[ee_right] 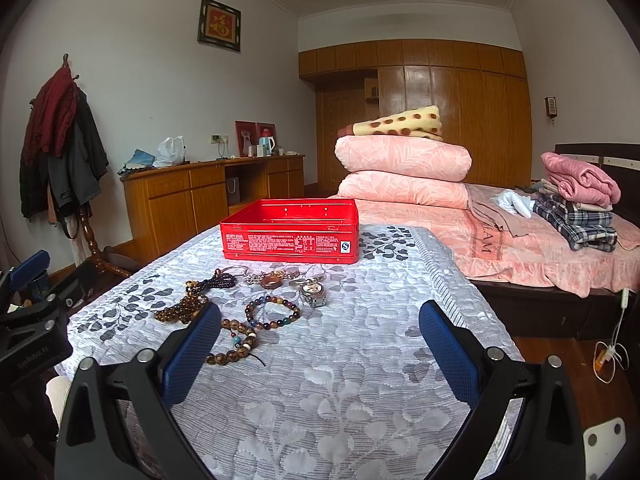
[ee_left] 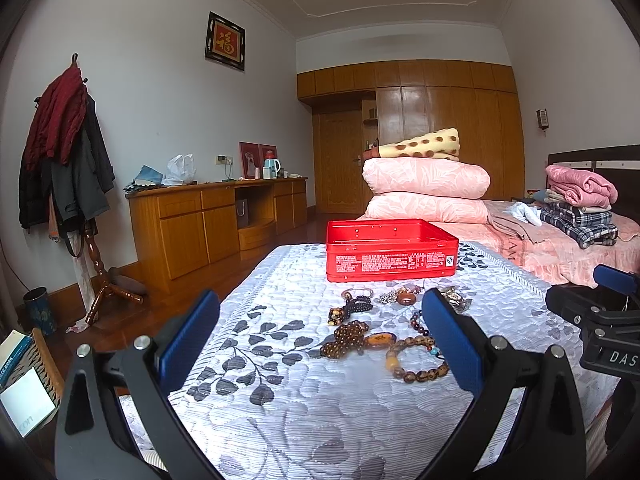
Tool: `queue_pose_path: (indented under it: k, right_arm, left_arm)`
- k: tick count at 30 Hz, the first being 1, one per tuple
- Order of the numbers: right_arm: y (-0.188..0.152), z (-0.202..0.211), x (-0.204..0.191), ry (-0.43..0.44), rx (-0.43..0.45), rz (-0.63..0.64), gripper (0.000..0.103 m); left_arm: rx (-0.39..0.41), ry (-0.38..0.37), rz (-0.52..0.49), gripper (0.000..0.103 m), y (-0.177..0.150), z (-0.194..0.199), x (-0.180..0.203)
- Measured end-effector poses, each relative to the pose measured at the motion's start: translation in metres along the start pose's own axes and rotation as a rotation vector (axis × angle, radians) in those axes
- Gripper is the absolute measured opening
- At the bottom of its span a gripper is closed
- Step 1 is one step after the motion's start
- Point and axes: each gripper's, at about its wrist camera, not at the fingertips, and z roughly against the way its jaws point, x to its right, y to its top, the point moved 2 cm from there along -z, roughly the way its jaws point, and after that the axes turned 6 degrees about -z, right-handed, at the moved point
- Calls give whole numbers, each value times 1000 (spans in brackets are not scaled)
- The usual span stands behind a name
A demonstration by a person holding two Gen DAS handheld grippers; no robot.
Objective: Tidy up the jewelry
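Both my grippers, left (ee_left: 320,340) and right (ee_right: 320,348), spread, empty, hovering. Beads (ee_right: 272,312) loose before tin (ee_right: 290,232), open for loading.

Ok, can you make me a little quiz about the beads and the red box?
1. True or false: the red box is open on top.
2. Where do the bead bracelets lie: A in the box, B on the quilt in front of it, C on the floor?
3. Is the left gripper or the right gripper holding anything?

Key: 1 true. 2 B. 3 no, both are open and hold nothing.
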Motion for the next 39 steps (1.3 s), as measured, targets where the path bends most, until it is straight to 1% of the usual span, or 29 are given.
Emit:
queue_pose_path:
  k: [12,39]
  right_arm:
    - [0,-1,1,0,-1,-1,97]
    - [-2,-2,2,0,-4,-2,97]
  left_arm:
    - [-4,1,4,98,-5,0,-6]
    - [-8,3,7,98,-7,-2,-6]
